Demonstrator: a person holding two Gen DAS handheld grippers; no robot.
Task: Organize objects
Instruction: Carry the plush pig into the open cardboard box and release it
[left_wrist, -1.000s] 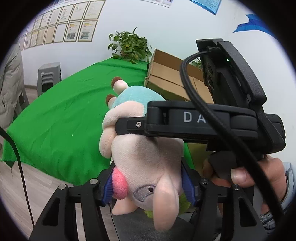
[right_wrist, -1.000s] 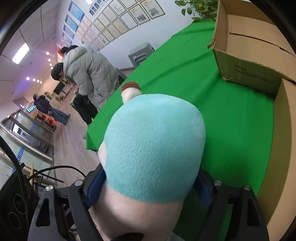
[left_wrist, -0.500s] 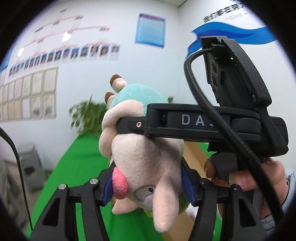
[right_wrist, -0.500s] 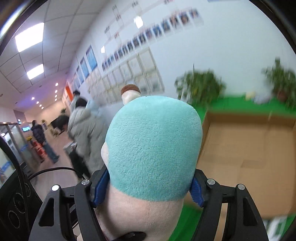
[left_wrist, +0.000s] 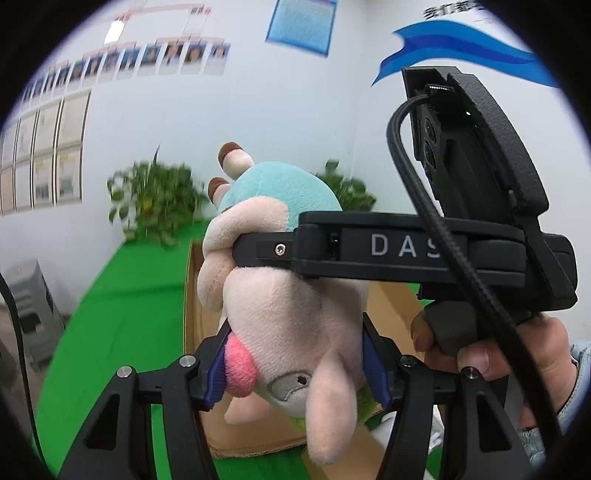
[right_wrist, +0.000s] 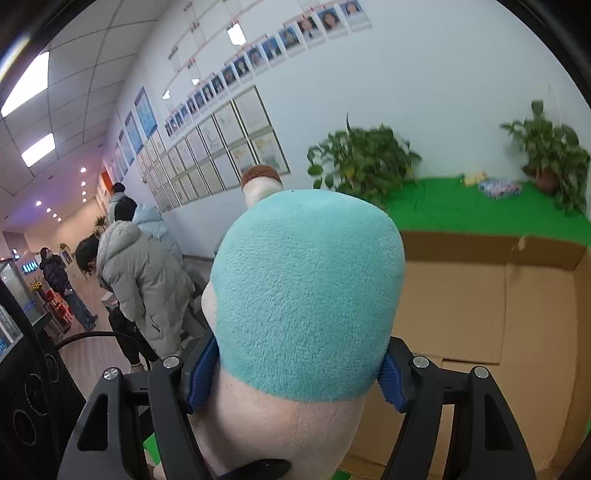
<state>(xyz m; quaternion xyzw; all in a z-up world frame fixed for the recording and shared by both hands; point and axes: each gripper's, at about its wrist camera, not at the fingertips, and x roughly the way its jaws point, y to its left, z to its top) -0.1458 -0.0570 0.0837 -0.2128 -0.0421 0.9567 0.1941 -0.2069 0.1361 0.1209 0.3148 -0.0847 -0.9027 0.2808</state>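
A plush toy (left_wrist: 291, 314), pale pink with a teal back and brown-tipped horns, hangs upside down in the air. My left gripper (left_wrist: 295, 369) is shut on its head end, blue pads pressing both sides. My right gripper (right_wrist: 295, 373) is shut on its body; its black finger (left_wrist: 295, 251) crosses the toy in the left wrist view. In the right wrist view the teal back (right_wrist: 306, 295) fills the middle. An open cardboard box (right_wrist: 491, 306) lies behind and below the toy, also in the left wrist view (left_wrist: 199, 295).
The box stands on a green-covered table (left_wrist: 125, 306). Potted plants (right_wrist: 365, 158) stand at the table's far edge against the white wall. Several people in coats (right_wrist: 140, 273) stand in the corridor at left. Stacked grey stools (left_wrist: 26, 306) are beside the table.
Both grippers lifted the plush toy together and tilted upward, so the views swung from the table to the wall, then dipped a little. The box now lies directly behind the toy.
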